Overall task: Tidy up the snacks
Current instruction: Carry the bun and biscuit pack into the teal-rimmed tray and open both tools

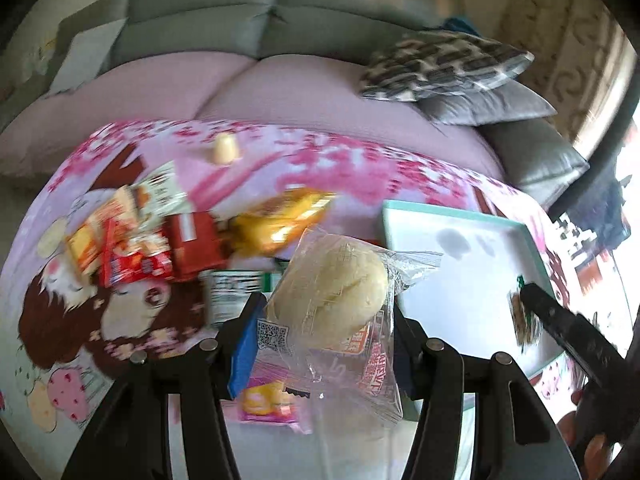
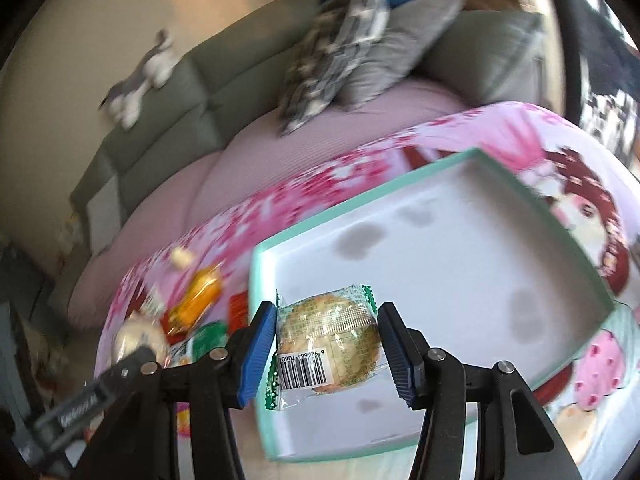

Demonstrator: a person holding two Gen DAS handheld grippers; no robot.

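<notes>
The left tongs (image 1: 326, 312) pinch a clear-wrapped pale bun (image 1: 330, 296) between their pads, the packet hanging over the table's cartoon-print pink cloth (image 1: 120, 312), just left of the teal-rimmed white tray (image 1: 460, 216). Behind it lies the snack pile (image 1: 160, 240): red and orange packets, with a golden foil packet (image 1: 280, 220) next to them. A small cream object (image 1: 226, 150) stands farther back.

The right tongs (image 2: 327, 344) pinch a round cracker packet (image 2: 328, 346) with a barcode and green edges, its sides touching both blue pads. It hangs above the tray's near left corner (image 2: 260, 320). A grey sofa (image 2: 168, 100) with cushions (image 2: 340, 52) sits behind the table.
</notes>
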